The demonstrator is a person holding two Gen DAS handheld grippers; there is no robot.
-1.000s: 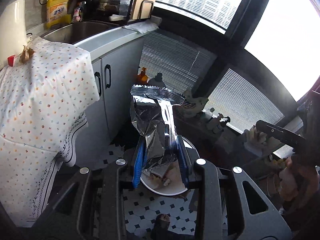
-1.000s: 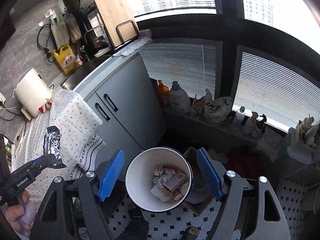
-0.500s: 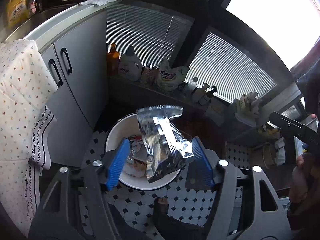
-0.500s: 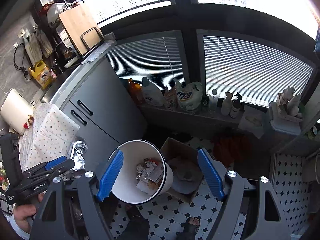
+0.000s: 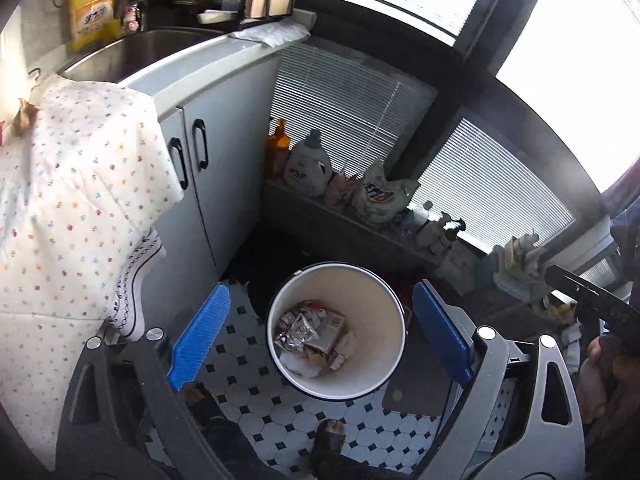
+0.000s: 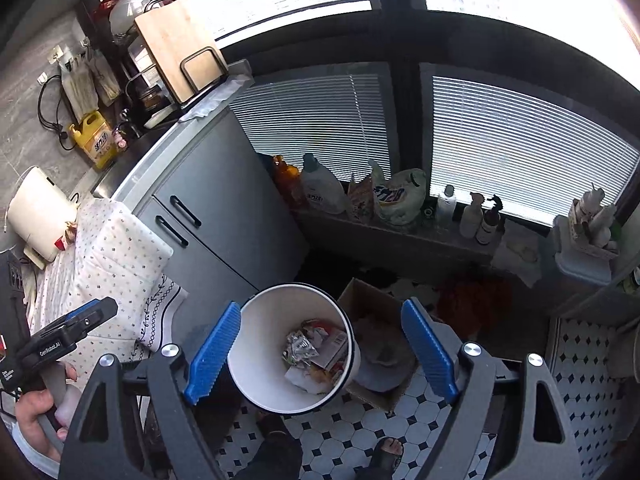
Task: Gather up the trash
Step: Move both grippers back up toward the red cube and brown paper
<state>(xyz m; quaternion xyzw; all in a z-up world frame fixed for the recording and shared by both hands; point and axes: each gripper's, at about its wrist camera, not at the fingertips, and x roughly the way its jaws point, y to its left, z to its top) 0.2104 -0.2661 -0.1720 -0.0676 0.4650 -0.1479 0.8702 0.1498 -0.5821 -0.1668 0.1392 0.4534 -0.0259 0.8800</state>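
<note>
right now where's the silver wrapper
In the white bin on the tiled floor, atop the other trash: the silver wrapper lies left of centre in the left wrist view, below the open left gripper.

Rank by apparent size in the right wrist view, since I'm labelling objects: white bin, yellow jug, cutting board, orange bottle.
1. white bin, nearest the camera
2. cutting board
3. yellow jug
4. orange bottle, close to the jug, so unsure

grey cabinet, cutting board, yellow jug, cardboard box
</note>
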